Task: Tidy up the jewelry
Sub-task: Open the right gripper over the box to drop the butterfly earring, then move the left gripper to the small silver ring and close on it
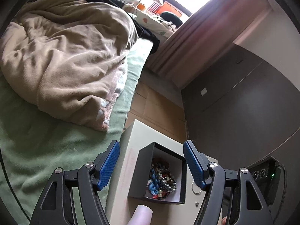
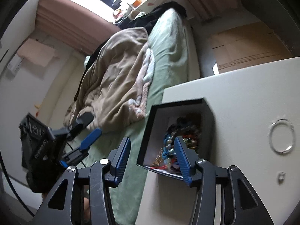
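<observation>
Jewelry is mostly gathered already, I judge: a tangle of blue, red and metallic beaded pieces lies heaped inside the open black square cardboard box on the pale cream tabletop. Left outside are a thin silver ring-shaped bangle and, near it, a small silver stud-like piece, both on the tabletop well apart from the box. My left gripper hangs above the box with its blue-padded fingers spread and nothing between them. My right gripper is likewise spread wide and empty at the box's near edge. Neither loose piece is touched yet.
</observation>
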